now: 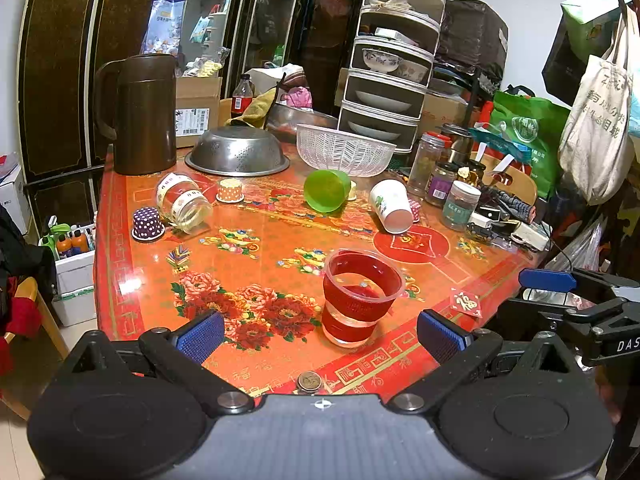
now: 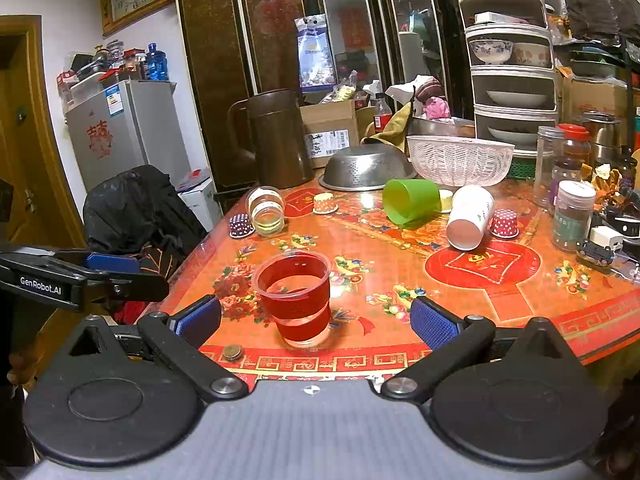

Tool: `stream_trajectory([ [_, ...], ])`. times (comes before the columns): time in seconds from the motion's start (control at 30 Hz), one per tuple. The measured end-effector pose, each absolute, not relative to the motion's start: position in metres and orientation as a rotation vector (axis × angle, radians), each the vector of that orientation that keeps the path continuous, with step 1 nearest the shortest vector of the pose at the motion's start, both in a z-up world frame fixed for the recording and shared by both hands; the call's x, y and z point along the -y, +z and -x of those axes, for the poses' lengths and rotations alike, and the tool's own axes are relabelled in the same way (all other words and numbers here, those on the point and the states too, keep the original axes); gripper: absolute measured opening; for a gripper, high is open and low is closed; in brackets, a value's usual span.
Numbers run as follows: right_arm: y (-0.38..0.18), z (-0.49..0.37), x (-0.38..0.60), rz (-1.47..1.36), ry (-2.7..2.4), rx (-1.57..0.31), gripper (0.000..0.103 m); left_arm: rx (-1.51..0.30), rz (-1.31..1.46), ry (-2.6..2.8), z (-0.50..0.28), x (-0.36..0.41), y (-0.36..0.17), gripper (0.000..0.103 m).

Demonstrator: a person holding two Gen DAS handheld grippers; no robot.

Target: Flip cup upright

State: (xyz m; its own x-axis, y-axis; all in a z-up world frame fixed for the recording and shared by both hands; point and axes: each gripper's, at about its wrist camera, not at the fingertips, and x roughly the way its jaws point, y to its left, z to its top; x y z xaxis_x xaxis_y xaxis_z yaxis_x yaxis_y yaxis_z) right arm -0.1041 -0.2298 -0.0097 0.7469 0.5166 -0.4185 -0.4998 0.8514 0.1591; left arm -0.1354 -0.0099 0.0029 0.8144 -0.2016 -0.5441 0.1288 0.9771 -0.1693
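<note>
A clear cup with a red sleeve [image 1: 360, 298] stands upright near the table's front edge; it also shows in the right wrist view [image 2: 298, 296]. A green cup [image 1: 326, 191] [image 2: 412, 200], a white paper cup [image 1: 391, 206] [image 2: 470, 218] and a clear glass [image 1: 184, 203] [image 2: 266, 210] lie on their sides farther back. My left gripper [image 1: 320, 338] is open and empty, just short of the red cup. My right gripper [image 2: 316, 318] is open and empty, with the red cup just ahead between its fingers' line.
The red floral table [image 1: 260, 248] holds a brown jug [image 1: 142, 114], an upturned steel colander [image 1: 238, 152], a white basket [image 1: 346, 150], jars [image 1: 460, 204] at right and small dotted cups [image 1: 148, 224]. A coin [image 1: 309, 381] lies at the front edge. A chair with black clothing [image 2: 136, 208] stands left.
</note>
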Motion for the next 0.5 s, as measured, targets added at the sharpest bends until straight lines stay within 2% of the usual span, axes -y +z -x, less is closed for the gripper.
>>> stream_trajectory([
  [0.5,-0.0096,0.1046,0.2296,-0.038,0.559,-0.462,0.102,-0.594,0.125,-0.174,0.1348,0.0093,0.0025,0.103],
])
